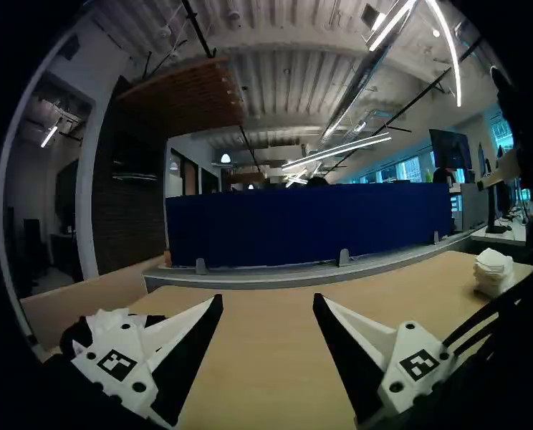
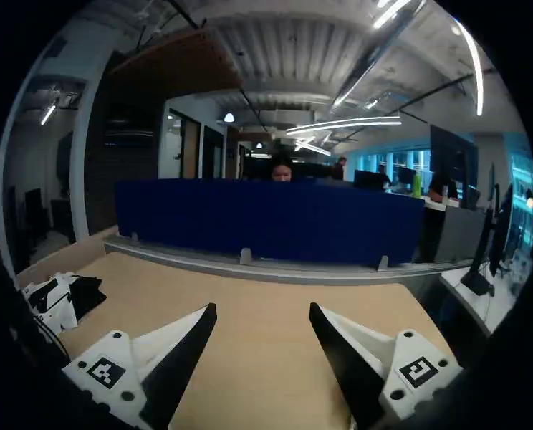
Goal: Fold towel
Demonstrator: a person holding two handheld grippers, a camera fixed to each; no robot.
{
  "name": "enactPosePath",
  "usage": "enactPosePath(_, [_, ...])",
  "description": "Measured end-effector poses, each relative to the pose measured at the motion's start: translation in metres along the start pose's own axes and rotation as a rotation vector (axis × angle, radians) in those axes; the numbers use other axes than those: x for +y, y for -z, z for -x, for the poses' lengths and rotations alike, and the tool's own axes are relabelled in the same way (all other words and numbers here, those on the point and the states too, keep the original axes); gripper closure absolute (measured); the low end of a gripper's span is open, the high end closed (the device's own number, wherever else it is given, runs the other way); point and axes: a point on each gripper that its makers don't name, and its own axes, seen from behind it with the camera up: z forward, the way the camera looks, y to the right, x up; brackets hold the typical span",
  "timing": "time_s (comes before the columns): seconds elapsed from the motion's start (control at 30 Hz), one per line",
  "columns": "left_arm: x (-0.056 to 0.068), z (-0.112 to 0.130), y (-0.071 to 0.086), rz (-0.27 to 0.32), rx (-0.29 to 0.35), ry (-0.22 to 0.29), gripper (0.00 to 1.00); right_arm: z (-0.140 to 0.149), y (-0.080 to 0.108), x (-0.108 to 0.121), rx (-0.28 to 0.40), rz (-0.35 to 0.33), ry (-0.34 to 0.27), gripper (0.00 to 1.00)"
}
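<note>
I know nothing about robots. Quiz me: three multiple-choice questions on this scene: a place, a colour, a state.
1. In the left gripper view, the white towel lies: A on the table, far right; B held up in the air; C on the floor.
2. The partition is: A red; B blue; C green.
3. The left gripper is: A open, empty; B shut on the towel; C shut, empty.
Answers: A, it sits at the table's right end; B, plainly dark blue; A, fingers apart over bare wood.
</note>
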Motion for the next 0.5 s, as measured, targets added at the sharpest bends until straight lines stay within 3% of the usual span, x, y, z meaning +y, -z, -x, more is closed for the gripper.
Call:
enactPosePath(0.3, [-0.015, 0.049, -0.005, -0.027, -0.005, 0.015, 0.07, 0.014, -0.02, -0.019, 0.005, -0.017, 0.029, 0.0])
enactPosePath(0.5, [-0.018, 0.068, -0.006, -0.026, -0.016, 0.028, 0.07, 0.023, -0.027, -0.027, -0.002, -0.03, 0.054, 0.0])
